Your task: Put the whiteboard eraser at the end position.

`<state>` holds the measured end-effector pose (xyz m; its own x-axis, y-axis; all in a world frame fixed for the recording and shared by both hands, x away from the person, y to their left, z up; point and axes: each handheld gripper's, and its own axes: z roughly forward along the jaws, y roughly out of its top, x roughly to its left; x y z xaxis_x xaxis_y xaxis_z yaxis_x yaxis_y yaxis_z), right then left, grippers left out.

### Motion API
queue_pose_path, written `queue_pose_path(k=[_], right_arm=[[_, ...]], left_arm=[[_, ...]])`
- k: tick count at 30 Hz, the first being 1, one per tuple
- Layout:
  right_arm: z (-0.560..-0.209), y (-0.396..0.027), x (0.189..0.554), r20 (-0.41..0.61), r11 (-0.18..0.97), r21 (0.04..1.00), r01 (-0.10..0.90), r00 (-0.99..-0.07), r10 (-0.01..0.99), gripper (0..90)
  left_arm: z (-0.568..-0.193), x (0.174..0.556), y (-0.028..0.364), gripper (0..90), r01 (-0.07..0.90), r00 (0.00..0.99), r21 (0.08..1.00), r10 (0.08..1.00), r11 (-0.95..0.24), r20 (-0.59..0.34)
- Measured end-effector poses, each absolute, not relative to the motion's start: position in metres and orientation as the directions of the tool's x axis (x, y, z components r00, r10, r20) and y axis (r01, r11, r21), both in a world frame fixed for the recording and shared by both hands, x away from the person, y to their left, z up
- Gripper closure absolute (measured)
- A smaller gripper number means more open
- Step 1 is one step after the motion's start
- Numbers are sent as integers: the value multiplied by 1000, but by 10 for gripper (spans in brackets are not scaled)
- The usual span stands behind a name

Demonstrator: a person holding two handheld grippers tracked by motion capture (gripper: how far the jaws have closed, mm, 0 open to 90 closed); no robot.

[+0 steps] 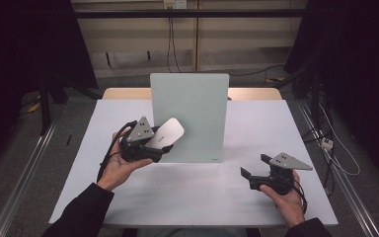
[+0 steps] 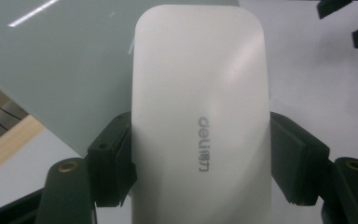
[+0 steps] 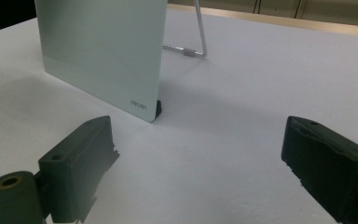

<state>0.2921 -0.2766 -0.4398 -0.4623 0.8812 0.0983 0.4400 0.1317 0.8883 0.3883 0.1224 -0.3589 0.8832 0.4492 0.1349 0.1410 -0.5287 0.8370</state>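
White eraser (image 2: 199,121) near end cropped, left jaws clamping | right jaws wide, empty | board (image 1: 190,116) stand half-hidden

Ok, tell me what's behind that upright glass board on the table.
Behind the glass board, the right gripper view shows a thin metal prop leg resting on the white table. The board itself covers the rest of the area behind it.
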Motion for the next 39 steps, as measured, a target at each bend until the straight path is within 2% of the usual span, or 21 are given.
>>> queue_pose_path(k=[22, 39], right_arm=[[-439, -278, 288, 95, 134, 890, 435, -465, 880, 90], [-439, -277, 288, 93, 139, 888, 438, -469, 878, 90]], left_arm=[[-374, 381, 106, 310, 221, 942, 751, 337, -623, 2], [-398, 362, 72, 310, 160, 976, 635, 216, -756, 12]])
